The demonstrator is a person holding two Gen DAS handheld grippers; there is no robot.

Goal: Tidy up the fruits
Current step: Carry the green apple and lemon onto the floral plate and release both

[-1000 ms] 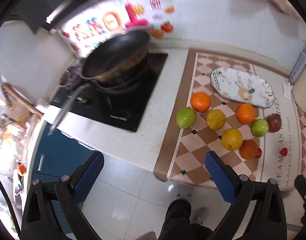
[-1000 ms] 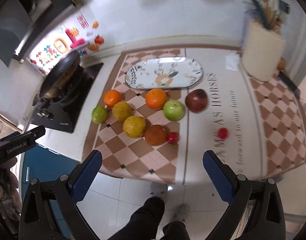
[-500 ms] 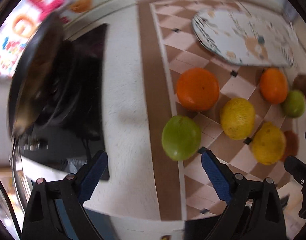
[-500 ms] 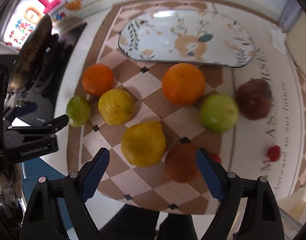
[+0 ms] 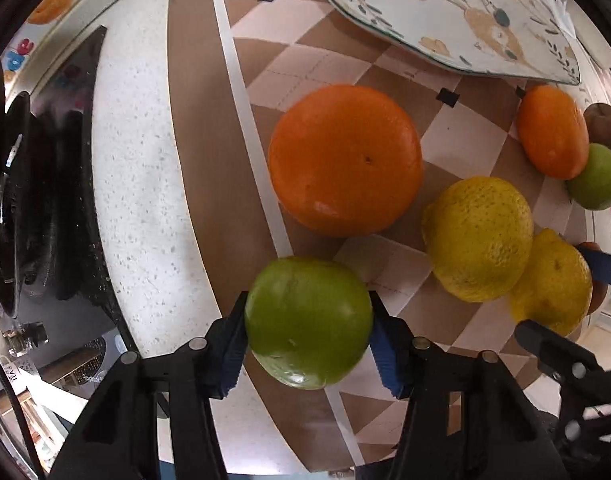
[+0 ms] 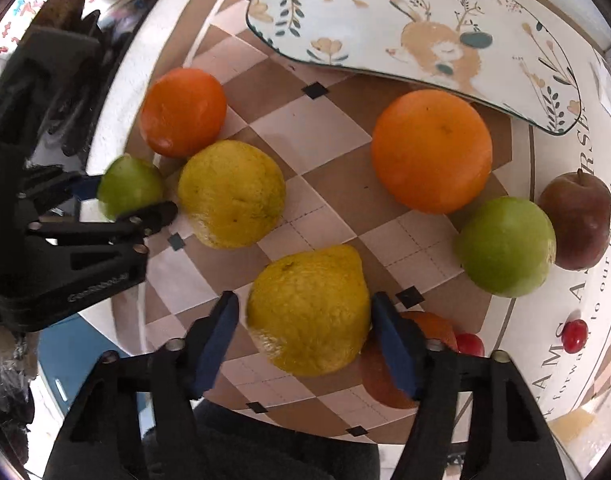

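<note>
- left gripper point(image 5: 308, 338) of mine has its blue pads pressed to both sides of the green apple point(image 5: 308, 322), which sits on the brown border strip of the checkered mat point(image 5: 305, 64), right by the speckled counter point(image 5: 145, 208).
- right gripper point(image 6: 305, 328) brackets the lemon point(image 6: 309, 310); its right pad touches the peel, while a thin sliver of mat shows by the left pad, so i cannot tell whether it is truly clamped.
- counting the fruit from the right wrist view: two oranges, the left orange point(image 6: 183, 112) and the right orange point(image 6: 431, 150).
- two yellow citrus: my lemon and a rounder yellow fruit point(image 6: 231, 194) just beside the green apple.
- two green apples: mine and a second green apple point(image 6: 505, 246), which touches a dark red apple point(image 6: 575, 226).
- one reddish-orange fruit point(image 6: 385, 376) sits half hidden behind my right finger, close to the mat's front edge.
- two small red cherries: near cherry point(image 6: 470, 345) and far cherry point(image 6: 574, 335).
- one oval plate point(image 6: 505, 20) with a rabbit print lies beyond the oranges, nothing on it.
- bare checkered squares lie between the two oranges and in front of the plate.
- black stovetop point(image 5: 57, 184) lies past the counter strip on my left.
</note>
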